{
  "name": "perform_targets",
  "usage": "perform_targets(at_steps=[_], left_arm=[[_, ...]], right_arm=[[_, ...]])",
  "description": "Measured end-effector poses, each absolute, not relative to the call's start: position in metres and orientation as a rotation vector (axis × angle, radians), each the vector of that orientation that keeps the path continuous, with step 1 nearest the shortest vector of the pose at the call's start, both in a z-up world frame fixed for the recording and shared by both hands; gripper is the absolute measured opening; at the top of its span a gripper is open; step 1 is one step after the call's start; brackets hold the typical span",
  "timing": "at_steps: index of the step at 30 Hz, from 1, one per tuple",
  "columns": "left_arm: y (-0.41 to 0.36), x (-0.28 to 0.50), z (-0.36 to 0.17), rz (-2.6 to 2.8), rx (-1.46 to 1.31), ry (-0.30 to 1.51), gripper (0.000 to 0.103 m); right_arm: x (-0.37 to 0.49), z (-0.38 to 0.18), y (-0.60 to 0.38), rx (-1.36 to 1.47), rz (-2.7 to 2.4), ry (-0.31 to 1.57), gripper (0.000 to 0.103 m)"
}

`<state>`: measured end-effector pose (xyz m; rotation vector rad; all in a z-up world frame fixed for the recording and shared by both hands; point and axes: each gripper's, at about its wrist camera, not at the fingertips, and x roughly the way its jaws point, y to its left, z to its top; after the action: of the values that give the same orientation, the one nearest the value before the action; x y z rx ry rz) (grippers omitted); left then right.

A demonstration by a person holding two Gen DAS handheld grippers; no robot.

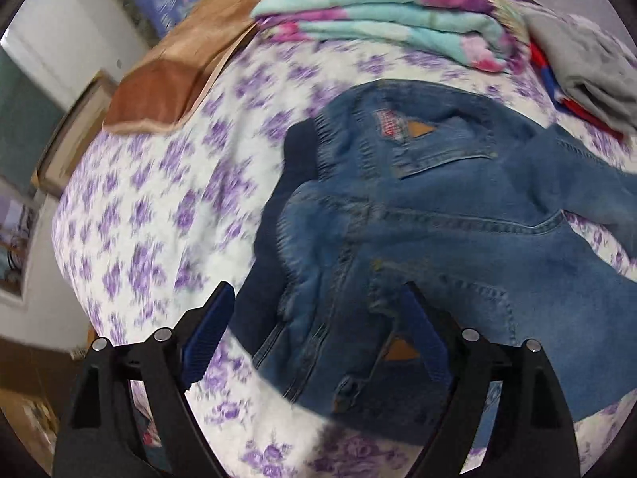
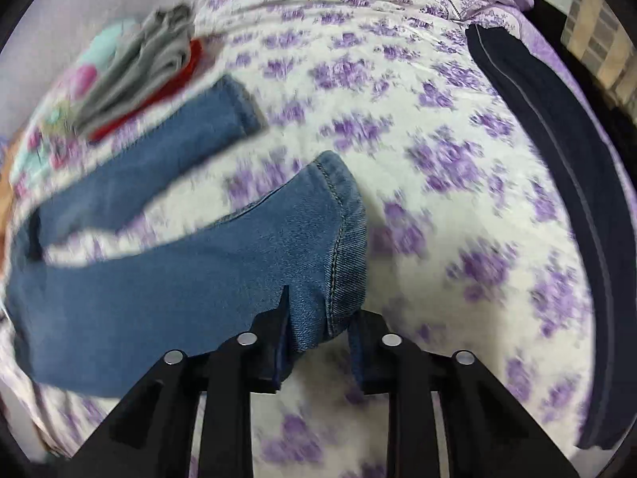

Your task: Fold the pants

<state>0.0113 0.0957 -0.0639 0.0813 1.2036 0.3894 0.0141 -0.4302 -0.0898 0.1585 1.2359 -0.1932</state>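
Note:
Blue denim pants [image 1: 438, 215] lie spread on a white bedsheet with purple flowers [image 1: 159, 199]. In the left wrist view the waistband end with its pocket and label is near me. My left gripper [image 1: 318, 294] stands open over it, wide apart, with the waistband fabric between its blue-padded fingers [image 1: 422, 330]. In the right wrist view both pant legs [image 2: 159, 263] run off to the left, and the far leg's hem [image 2: 239, 107] lies flat. My right gripper [image 2: 320, 314] is shut on the near leg's hem [image 2: 342, 239], denim bunched between its pads.
A folded turquoise and pink floral blanket [image 1: 378, 12] and grey and red folded garments [image 1: 589, 71] sit at the far side. A brown cloth [image 1: 171, 79] lies at the bed's far left corner. A dark navy garment [image 2: 557, 167] lies along the right edge.

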Motion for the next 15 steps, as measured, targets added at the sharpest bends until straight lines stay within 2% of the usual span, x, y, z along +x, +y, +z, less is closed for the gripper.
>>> perform_targets(at_steps=[1, 2, 3, 5, 7, 8, 15], left_arm=[[0.091, 0.015, -0.069, 0.384, 0.113, 1.202, 0.084], [0.088, 0.018, -0.076, 0.374, 0.136, 1.216, 0.085], [0.086, 0.023, -0.089, 0.369, 0.165, 1.266, 0.085], [0.088, 0.025, -0.099, 0.367, 0.163, 1.321, 0.085], [0.093, 0.025, -0.096, 0.363, 0.135, 1.311, 0.085], [0.094, 0.025, -0.095, 0.364, 0.134, 1.309, 0.085], [0.098, 0.015, -0.086, 0.386, 0.093, 1.312, 0.087]], right_arm=[[0.013, -0.105, -0.432, 0.091, -0.241, 1.289, 0.059], [0.015, -0.119, -0.437, 0.034, -0.286, 1.345, 0.073], [0.017, -0.129, -0.439, 0.000, -0.308, 1.387, 0.073], [0.024, -0.110, -0.445, -0.026, -0.357, 1.303, 0.071], [0.043, -0.077, -0.441, -0.114, -0.376, 1.159, 0.074], [0.057, -0.068, -0.436, -0.122, -0.322, 1.121, 0.080], [0.186, -0.070, -0.403, -0.017, -0.046, 1.073, 0.082]])
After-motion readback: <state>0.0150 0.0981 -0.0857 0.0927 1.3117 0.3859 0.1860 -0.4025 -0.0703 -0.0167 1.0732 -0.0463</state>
